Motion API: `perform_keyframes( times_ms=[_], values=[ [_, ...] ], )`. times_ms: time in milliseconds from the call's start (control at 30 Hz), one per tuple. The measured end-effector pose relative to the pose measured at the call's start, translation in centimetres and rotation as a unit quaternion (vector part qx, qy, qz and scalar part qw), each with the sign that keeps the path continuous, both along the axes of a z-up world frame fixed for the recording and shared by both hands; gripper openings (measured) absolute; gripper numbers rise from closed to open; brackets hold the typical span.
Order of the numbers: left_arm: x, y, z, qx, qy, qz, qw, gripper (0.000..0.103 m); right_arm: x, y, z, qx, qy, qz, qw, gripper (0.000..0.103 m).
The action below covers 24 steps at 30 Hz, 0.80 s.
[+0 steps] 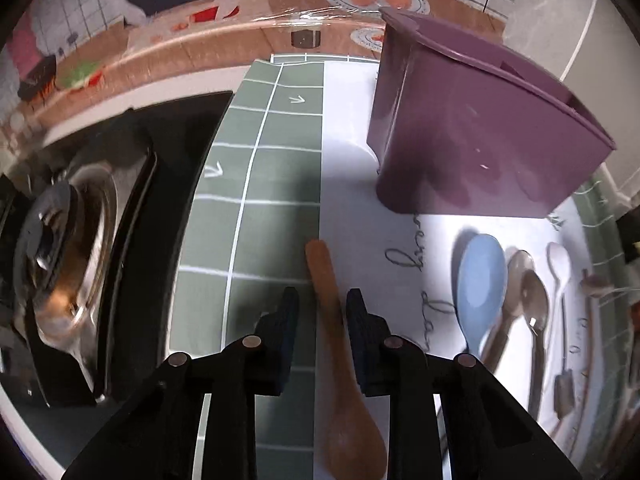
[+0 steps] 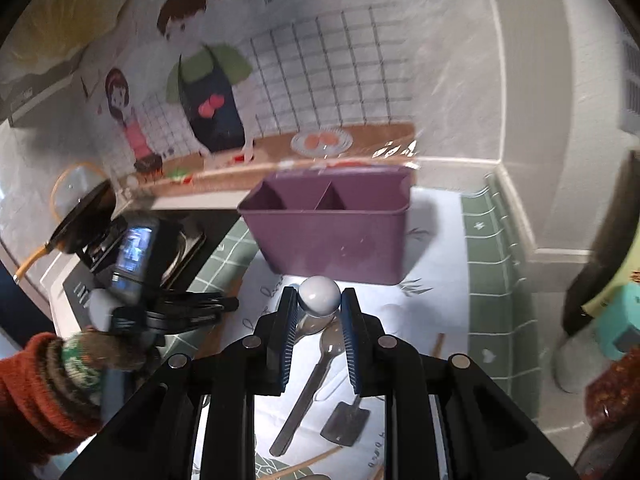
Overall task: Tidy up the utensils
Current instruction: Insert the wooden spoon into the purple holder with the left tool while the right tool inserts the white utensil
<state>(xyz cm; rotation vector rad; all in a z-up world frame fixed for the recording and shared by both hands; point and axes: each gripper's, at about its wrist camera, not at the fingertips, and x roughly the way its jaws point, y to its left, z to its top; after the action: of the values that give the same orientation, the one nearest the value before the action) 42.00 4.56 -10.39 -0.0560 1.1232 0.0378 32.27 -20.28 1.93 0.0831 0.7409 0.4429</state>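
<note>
At the bottom centre of the left view my left gripper (image 1: 322,308) has its jaws astride the handle of the wooden spoon (image 1: 340,364) lying on the bench (image 1: 280,168), not visibly pinching; it looks light and stiff, best taken mid-handle. In the right view's centre my right gripper (image 2: 319,308) is clamped on the white spoon (image 2: 319,295), smooth and probably slippery, with the purple caddy (image 2: 332,240) beyond.
</note>
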Motion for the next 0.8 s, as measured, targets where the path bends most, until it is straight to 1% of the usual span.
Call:
perform_keyframes(
  times_ms=[67,133,167,233,267,300,367,500,567,633,700,800],
  values=[
    [0.4,-0.3,0.0,0.011,-0.001,0.004,0.9999,0.025,-0.1,-0.5,0.5,0.006,-0.003,-0.005,1.000,0.020],
    [0.6,-0.5,0.0,0.016,-0.003,0.010,0.9998,0.021,-0.4,-1.1,0.6,0.009,-0.005,-0.014,1.000,0.020],
    [0.7,-0.5,0.0,0.013,-0.003,0.009,0.9999,0.014,-0.4,-1.3,0.6,0.009,-0.004,-0.017,1.000,0.020],
    [0.6,-0.6,0.0,0.004,-0.004,0.009,0.9999,0.012,-0.7,-1.6,0.6,0.007,-0.005,-0.024,1.000,0.020],
    [0.3,-0.5,0.2,-0.009,-0.010,0.004,0.9999,0.012,-0.7,-1.6,0.6,0.004,-0.005,-0.028,1.000,0.020],
    [-0.1,-0.5,0.6,-0.020,-0.017,-0.001,0.9997,0.012,-0.8,-1.7,0.5,0.002,-0.007,-0.030,1.000,0.020],
    [-1.6,-0.3,1.9,-0.040,-0.044,-0.007,0.9982,0.012,-1.1,-2.0,0.6,0.001,-0.010,-0.033,0.999,0.020],
    [-4.9,0.2,5.7,-0.070,-0.105,-0.009,0.9920,0.012,-1.1,-2.7,0.8,0.011,-0.014,-0.037,0.999,0.020],
    [-6.0,0.2,7.2,-0.080,-0.129,-0.011,0.9884,0.012,-1.0,-2.9,0.8,0.016,-0.014,-0.038,0.999,0.020],
    [-6.6,0.0,8.3,-0.080,-0.148,-0.014,0.9857,0.012,-0.9,-3.1,0.9,0.025,-0.015,-0.036,0.999,0.020],
    [-6.8,0.0,9.0,-0.073,-0.161,-0.017,0.9842,0.012,-0.8,-3.0,1.1,0.030,-0.016,-0.034,0.999,0.020],
    [-7.1,0.4,9.4,-0.082,-0.163,-0.009,0.9831,0.012,-0.5,-2.9,1.1,0.028,-0.016,-0.034,0.999,0.020]
  ],
)
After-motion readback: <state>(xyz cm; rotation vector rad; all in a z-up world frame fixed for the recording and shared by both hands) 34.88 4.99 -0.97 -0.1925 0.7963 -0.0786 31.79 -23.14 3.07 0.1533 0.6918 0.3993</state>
